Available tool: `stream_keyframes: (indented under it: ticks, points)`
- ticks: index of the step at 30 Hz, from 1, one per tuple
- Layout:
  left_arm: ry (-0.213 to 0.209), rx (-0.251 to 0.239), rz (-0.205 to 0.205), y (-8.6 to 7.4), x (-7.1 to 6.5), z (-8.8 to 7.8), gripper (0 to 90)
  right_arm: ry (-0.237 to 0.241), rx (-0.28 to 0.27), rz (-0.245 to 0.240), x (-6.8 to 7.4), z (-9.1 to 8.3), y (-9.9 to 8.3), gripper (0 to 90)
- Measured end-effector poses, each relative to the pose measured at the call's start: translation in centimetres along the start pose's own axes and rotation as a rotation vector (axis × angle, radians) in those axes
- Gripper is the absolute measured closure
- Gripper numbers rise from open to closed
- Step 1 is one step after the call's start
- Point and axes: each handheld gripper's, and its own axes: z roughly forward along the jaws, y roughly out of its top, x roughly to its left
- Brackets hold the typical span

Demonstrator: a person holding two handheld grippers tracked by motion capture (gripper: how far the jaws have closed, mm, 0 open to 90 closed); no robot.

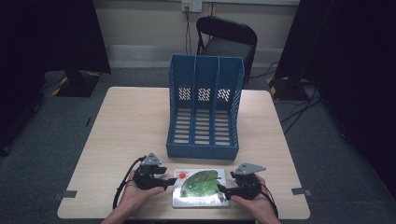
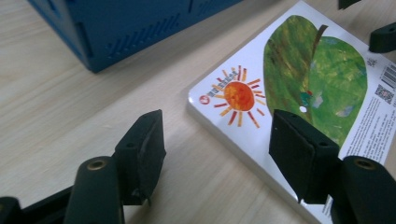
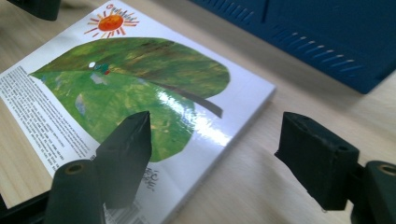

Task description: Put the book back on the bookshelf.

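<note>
Book (image 1: 201, 187) lies flat, back cover up, at the near edge of the table (image 1: 130, 121), dead centre between my two hands. Cover: big green leaf, orange sun at its 10 o'clock corner in the high view, barcode and small print along one edge.

My left gripper (image 1: 169, 182) sits at the book's 9 o'clock. Jaws are spread, straddling the book's sun corner: in the left gripper view (image 2: 217, 154) one jaw is over bare wood, the other over the cover's edge. Pads aren't pressing on anything; whether that second jaw touches the cover, I can't tell.

My right gripper (image 1: 219, 189) is at the book's 3 o'clock, tips reaching in over that edge. Jaws are also spread: in the right gripper view (image 3: 215, 154) one jaw hangs over the leaf print, the other over the wood beyond the book's edge. No pinch here either.

Blue file rack (image 1: 204, 108), three slots, stands upright at 12 o'clock from the book, near it but apart, with a strip of wood between them. Its blue wall fills the top of both gripper views.

Beyond the table at 12 o'clock: a dark chair (image 1: 227, 39) against the wall.
</note>
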Motion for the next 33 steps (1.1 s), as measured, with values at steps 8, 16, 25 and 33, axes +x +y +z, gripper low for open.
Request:
stream_keyframes:
  ticks: [8,16,25,33]
  points:
    - [-0.005,0.039,-0.004,0.0,-0.4,1.3,28.6,0.032,0.014,-0.048,0.7,0.7,0.1,22.9]
    - [-0.009,0.041,0.018,-0.1,-0.6,1.7,28.3,0.058,0.033,-0.04,0.9,1.4,-0.1,19.4]
    - [-0.024,0.036,0.04,-0.1,-1.2,2.0,28.5,0.093,0.051,0.008,0.7,1.8,-0.2,12.1]
    - [-0.082,-0.008,-0.056,-0.2,-0.5,2.0,27.9,0.092,0.052,0.01,0.7,1.9,-0.2,11.3]
